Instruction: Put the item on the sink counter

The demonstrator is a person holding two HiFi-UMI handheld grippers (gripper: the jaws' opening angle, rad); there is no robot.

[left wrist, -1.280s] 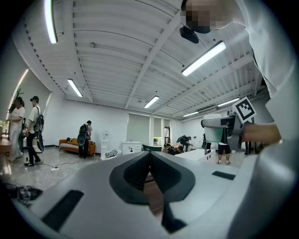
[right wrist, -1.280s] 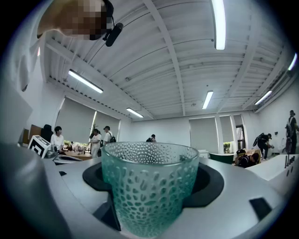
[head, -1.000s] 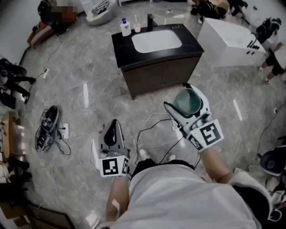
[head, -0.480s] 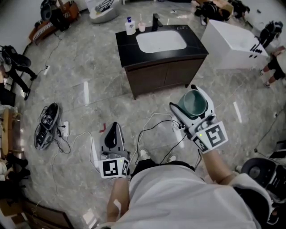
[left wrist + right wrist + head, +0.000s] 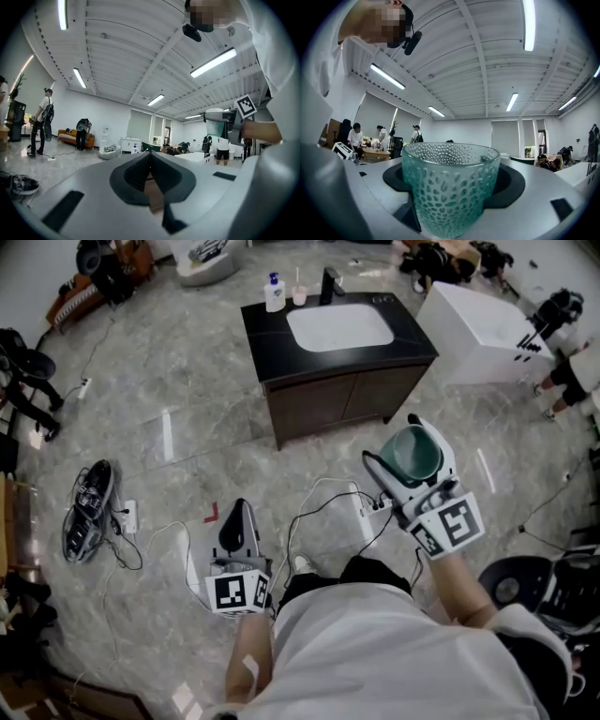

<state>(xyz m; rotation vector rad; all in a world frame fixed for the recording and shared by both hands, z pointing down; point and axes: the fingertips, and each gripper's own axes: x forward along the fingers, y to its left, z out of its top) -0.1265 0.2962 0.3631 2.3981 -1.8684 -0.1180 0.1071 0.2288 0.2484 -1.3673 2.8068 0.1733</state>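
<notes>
Well ahead stands the sink desk (image 5: pixel 281 345), so the right gripper (image 5: pixel 397 441) holds the green glass (image 5: pixel 413 455) clamped upright for carrying, the left gripper (image 5: pixel 238 513) closed, empty.

Translucent teal-green dimpled glass cup (image 5: pixel 450 187) is showing a raised pebble pattern all over. White-and-grey right gripper (image 5: pixel 394 439) and white-and-grey left gripper (image 5: pixel 238 512) are each carrying black-and-white square markers (inner pads are reading dark grey). Black-topped sink counter (image 5: pixel 267 338) is showing a white basin (image 5: pixel 339 326) over dark brown doors. Polished stone floor (image 5: pixel 187 409) is showing grey marble veining.
</notes>
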